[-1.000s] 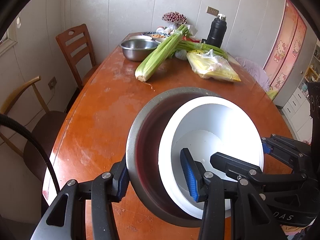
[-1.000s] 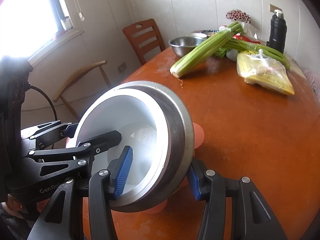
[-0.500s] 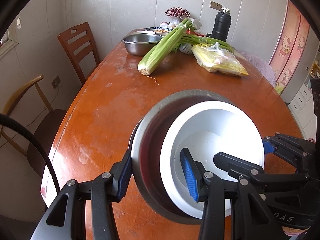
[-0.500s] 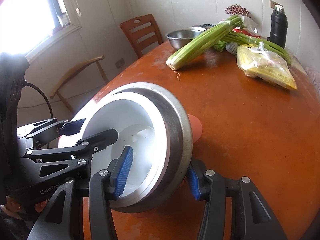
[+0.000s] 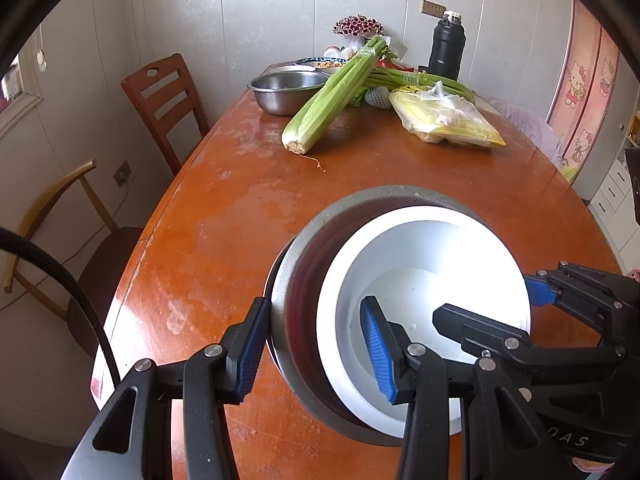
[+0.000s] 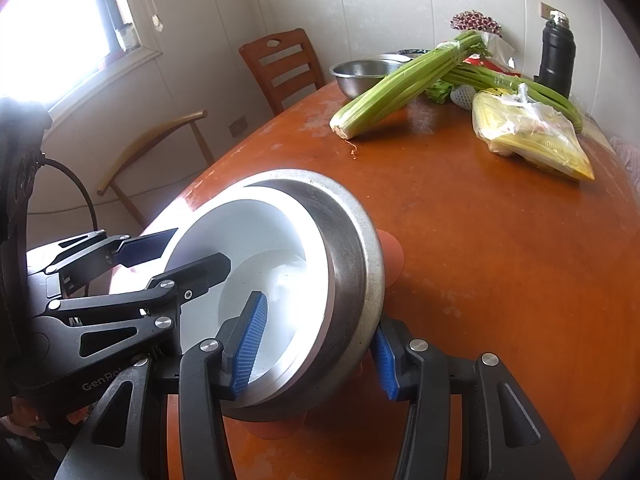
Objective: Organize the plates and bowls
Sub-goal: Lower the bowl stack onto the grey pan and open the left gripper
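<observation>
- Left gripper (image 5: 316, 344) clamped on the near-left rim of the bowl stack: one blue pad outside the steel wall, the other inside the white bowl (image 5: 432, 280).
- Right gripper (image 6: 316, 348) clamped on the opposite rim in the same way: one pad inside the white bowl, one outside the steel bowl (image 6: 352, 264).
- White bowl sits nested in the steel bowl; the stack is tipped, mouth towards the cameras, over the near end of the orange table (image 5: 240, 216).
- Can't tell whether the stack touches the table; its underside is hidden by the bowls and the gripper frames.
- Orange-red shapes (image 6: 390, 254) poke out behind and below the steel bowl in the right wrist view; mostly hidden, can't identify them.
- Far end: second steel bowl (image 5: 288, 90), celery (image 5: 328, 104), bagged yellow produce (image 5: 444, 120), black flask (image 5: 446, 50). Dishes behind the celery are too blocked to make out.
- Two chairs at the table's left side, the nearer one cut off by a cable (image 5: 60, 280).
</observation>
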Tool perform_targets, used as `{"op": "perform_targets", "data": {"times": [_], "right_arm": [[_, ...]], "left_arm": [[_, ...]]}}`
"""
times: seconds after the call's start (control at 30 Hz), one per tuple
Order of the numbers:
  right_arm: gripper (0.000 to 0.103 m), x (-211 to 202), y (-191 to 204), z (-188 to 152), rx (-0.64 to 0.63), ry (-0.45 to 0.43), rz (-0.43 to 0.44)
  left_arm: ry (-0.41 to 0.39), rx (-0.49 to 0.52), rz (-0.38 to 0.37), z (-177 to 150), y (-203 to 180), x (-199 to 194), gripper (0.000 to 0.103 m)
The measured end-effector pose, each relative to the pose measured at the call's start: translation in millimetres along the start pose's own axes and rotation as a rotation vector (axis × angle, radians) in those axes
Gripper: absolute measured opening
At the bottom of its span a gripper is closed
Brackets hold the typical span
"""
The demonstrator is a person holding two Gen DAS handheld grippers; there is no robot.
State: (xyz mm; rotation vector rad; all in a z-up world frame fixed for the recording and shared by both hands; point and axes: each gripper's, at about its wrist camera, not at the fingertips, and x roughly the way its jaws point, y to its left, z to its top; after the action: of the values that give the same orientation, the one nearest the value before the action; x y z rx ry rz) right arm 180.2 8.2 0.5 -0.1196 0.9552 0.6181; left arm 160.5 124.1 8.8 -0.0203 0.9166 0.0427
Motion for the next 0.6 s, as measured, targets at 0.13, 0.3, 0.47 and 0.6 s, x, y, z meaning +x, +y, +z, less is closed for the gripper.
{"op": "perform_targets", "data": {"times": [0.13,0.3,0.47,0.6], "right_arm": [[0.052,0.8,-1.6,-0.6,0.000,0.000,-0.001],[0.052,1.0,-1.5,-1.6,-0.004,-0.002,-0.024],[0.052,2.2,-1.2,-2.1,-0.012,-0.005,-0.046],[0.052,2.1,-0.9,-2.3,-0.020,-0.013,-0.060]], "left_arm": [[-0.003,0.007,0.009,0.0,-1.4,1.2,0.046],[-0.011,0.018,0.023,-1.0,-3.5,2.2,0.046],[-0.018,0.021,0.034,-1.7,-5.8,2.2,0.047],[-0.016,0.010,0.034,-3.0,-4.8,1.8,0.050]]}}
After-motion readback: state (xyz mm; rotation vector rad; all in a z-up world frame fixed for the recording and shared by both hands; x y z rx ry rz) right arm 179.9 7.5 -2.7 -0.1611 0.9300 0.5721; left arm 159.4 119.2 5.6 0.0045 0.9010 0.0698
